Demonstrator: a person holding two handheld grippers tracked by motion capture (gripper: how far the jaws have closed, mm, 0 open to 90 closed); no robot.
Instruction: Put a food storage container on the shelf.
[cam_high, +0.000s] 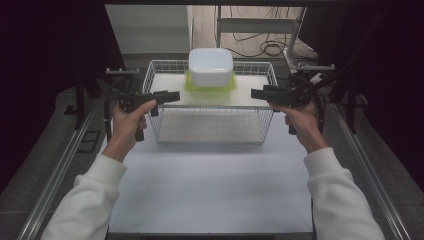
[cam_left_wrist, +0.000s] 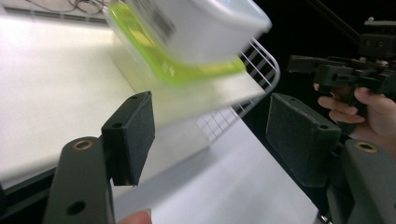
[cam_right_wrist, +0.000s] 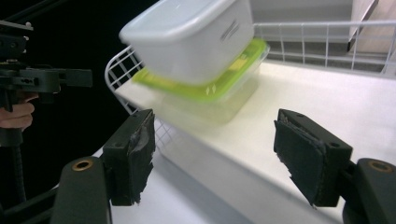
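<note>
A white tub (cam_high: 210, 65) sits upturned on a clear container with a green lid (cam_high: 210, 87), both on the white shelf (cam_high: 250, 92) of a wire basket (cam_high: 155, 125). My left gripper (cam_high: 172, 96) is held level at the basket's left side, jaws apart and empty, pointing at the stack (cam_left_wrist: 187, 32). My right gripper (cam_high: 256, 93) mirrors it at the basket's right side, also open with nothing between its pads (cam_right_wrist: 133, 156); the stack (cam_right_wrist: 196, 42) lies beyond them.
The basket stands at the far end of a white table top (cam_high: 210, 185). Metal rails (cam_high: 60, 170) run along both sides. Cables and a metal stand (cam_high: 295, 35) lie on the floor behind. Dark curtains flank the table.
</note>
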